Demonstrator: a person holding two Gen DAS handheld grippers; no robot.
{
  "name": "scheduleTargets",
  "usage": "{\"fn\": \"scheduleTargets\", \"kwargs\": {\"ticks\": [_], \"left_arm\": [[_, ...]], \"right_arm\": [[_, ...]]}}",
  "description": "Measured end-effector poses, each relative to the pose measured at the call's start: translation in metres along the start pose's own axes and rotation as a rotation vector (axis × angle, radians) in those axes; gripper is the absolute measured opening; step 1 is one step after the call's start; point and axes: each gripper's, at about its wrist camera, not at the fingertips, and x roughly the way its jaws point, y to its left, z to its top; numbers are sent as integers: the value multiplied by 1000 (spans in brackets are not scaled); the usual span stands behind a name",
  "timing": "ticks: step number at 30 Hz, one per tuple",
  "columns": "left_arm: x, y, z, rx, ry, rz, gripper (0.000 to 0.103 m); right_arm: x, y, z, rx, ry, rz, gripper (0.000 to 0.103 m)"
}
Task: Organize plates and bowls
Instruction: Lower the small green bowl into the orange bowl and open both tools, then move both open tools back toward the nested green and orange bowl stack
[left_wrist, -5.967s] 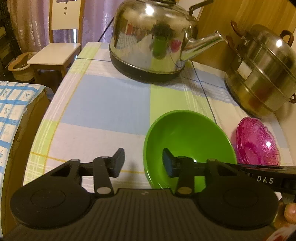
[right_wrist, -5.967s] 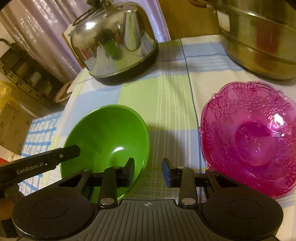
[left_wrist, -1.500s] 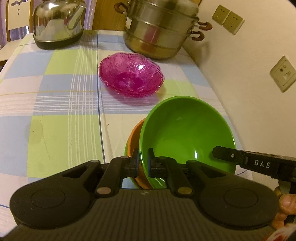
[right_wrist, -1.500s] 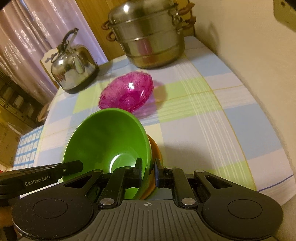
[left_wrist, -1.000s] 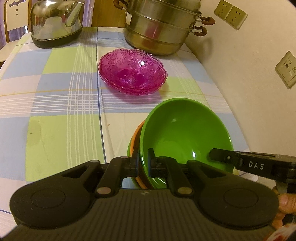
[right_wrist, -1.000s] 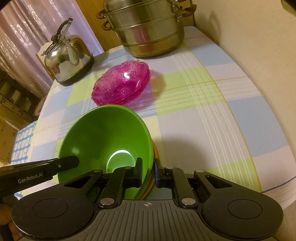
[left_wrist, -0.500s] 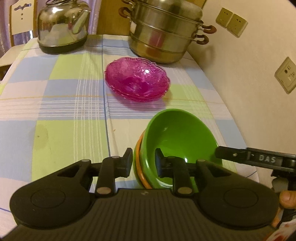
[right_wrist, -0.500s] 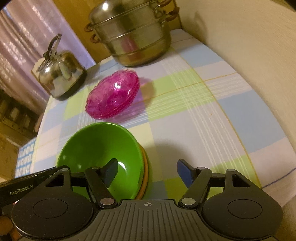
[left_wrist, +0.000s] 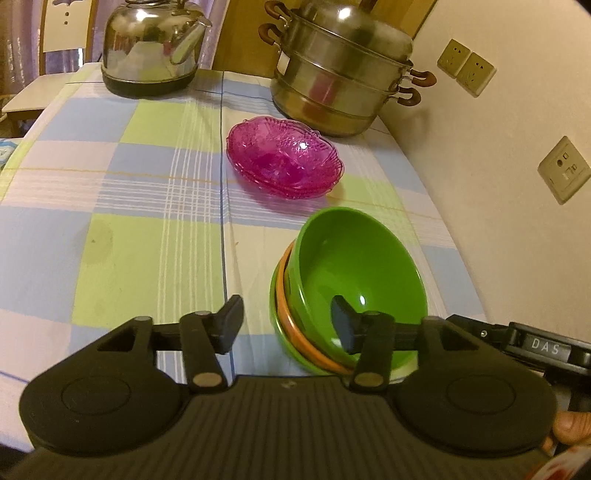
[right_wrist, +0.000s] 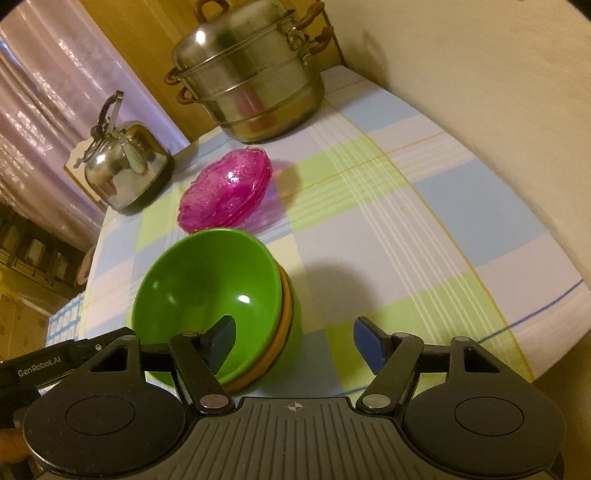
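Note:
A green bowl (left_wrist: 354, 258) (right_wrist: 207, 280) rests nested on an orange bowl (left_wrist: 295, 328) (right_wrist: 282, 325), which sits in another green bowl (left_wrist: 275, 314), near the table's right front. My left gripper (left_wrist: 288, 325) is open around the stack's left rim. My right gripper (right_wrist: 295, 341) is open around the stack's right rim. Neither holds anything. A pink glass dish (left_wrist: 282, 160) (right_wrist: 225, 190) stands further back.
A steel kettle (left_wrist: 149, 44) (right_wrist: 123, 173) and a steel steamer pot (left_wrist: 341, 74) (right_wrist: 251, 85) stand at the back of the checked tablecloth (left_wrist: 129, 206). A wall with sockets (left_wrist: 561, 170) runs along the right. The table's edge (right_wrist: 546, 321) is near.
Both grippers were shut on the green bowl's rim, set it onto the orange bowl, then opened and drew back a little.

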Motion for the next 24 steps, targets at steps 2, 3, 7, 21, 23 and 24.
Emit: {"fn": "scheduleTargets", "kwargs": {"ticks": [2, 3, 7, 21, 23, 24], "left_arm": [[-6, -1, -7, -2, -8, 16, 61], [-9, -1, -11, -5, -12, 27, 66], [-23, -3, -28, 11, -47, 75, 87], [-51, -3, -71, 47, -57, 153, 95], [-53, -4, -74, 52, -76, 163, 95], [-54, -4, -76, 56, -82, 180, 95]], "right_arm": [[-6, 1, -5, -10, -7, -3, 70], [-8, 2, -7, -15, -8, -5, 70], [-19, 4, -17, -32, -11, -4, 70], [-50, 13, -46, -143, -45, -24, 70], [-51, 14, -50, -161, -46, -29, 70], [-52, 14, -51, -166, -44, -26, 70]]}}
